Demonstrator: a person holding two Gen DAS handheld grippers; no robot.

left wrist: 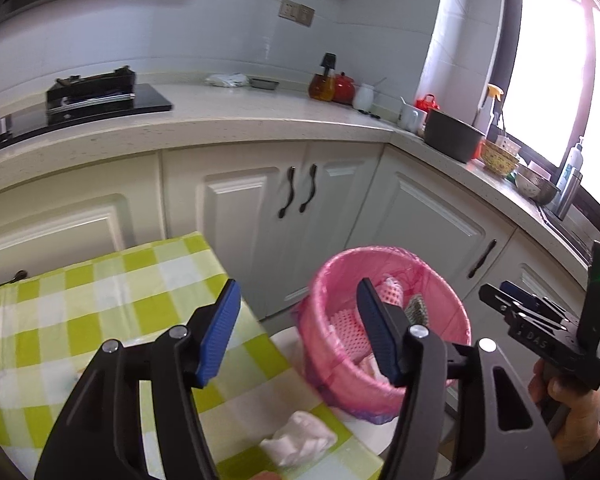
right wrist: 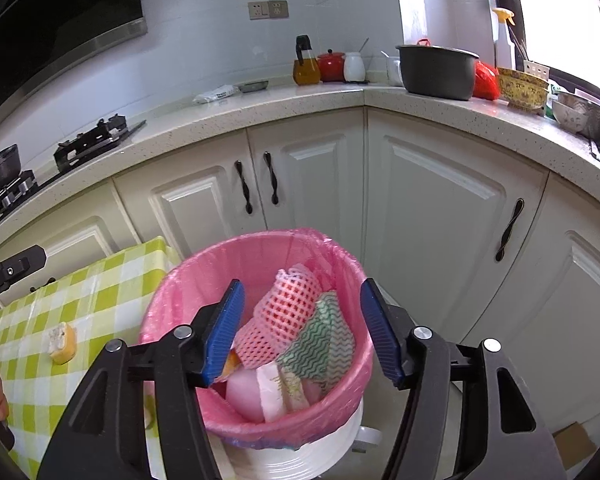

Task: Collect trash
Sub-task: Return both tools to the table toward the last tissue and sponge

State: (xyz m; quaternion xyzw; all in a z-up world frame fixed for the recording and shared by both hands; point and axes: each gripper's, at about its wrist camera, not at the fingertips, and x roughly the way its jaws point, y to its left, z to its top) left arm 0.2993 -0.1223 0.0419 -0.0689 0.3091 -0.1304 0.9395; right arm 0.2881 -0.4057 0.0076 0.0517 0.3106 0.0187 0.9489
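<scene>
A table under a green checked cloth stands beside the pink-lined trash bin, which holds foam netting and a wavy-patterned cloth. The right gripper hangs over the bin, jaws spread and empty. The left gripper, also released, hovers above a crumpled tissue at the table's edge; a yellow sponge lies farther along.

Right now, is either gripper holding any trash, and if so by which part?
Nothing is held. The left gripper is open with nothing between its fingers, over the table edge; the right gripper is open and empty above the pink bin.
</scene>
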